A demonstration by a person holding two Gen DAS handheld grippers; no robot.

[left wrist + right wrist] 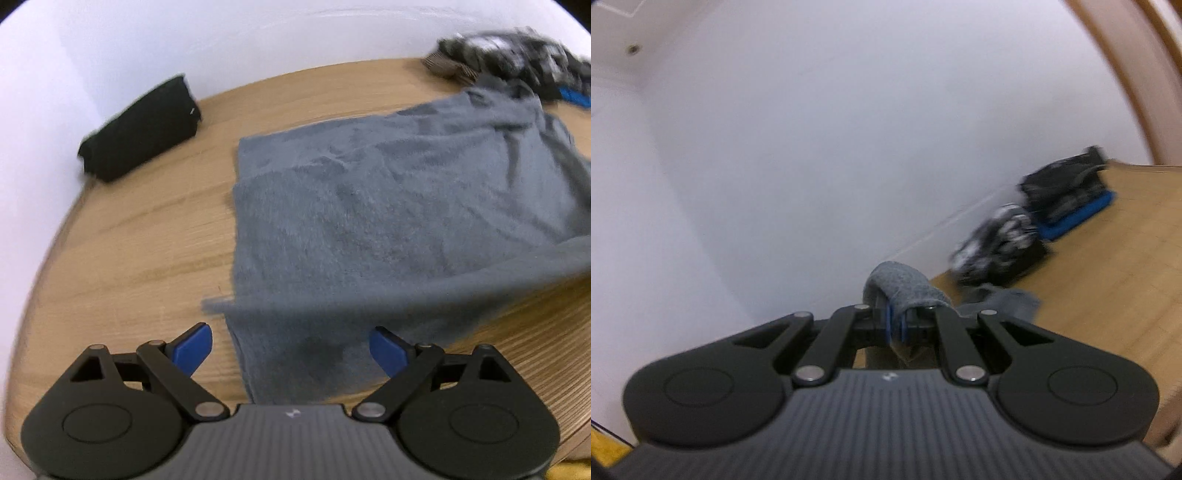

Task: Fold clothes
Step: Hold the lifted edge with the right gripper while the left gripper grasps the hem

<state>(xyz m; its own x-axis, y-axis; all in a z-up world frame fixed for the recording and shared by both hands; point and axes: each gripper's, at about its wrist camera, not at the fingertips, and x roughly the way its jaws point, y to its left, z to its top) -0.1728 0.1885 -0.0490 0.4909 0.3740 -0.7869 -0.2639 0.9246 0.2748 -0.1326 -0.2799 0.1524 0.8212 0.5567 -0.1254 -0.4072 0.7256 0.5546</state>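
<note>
Because the grey garment [388, 221] looks soft, light and limp, sagging across the frame's centre from its lifted edge, hems suit gripping: the right gripper [895, 325] pinches a fold, while the left gripper [290, 350] stands spread.

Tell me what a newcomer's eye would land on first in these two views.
The big grey garment spread over the wooden table dominates the left wrist view, with the open left gripper hanging over its near edge. In the right wrist view, the right gripper is shut on a fold of that grey cloth, raised toward the white wall. A folded black garment lies at the table's far left.
</note>
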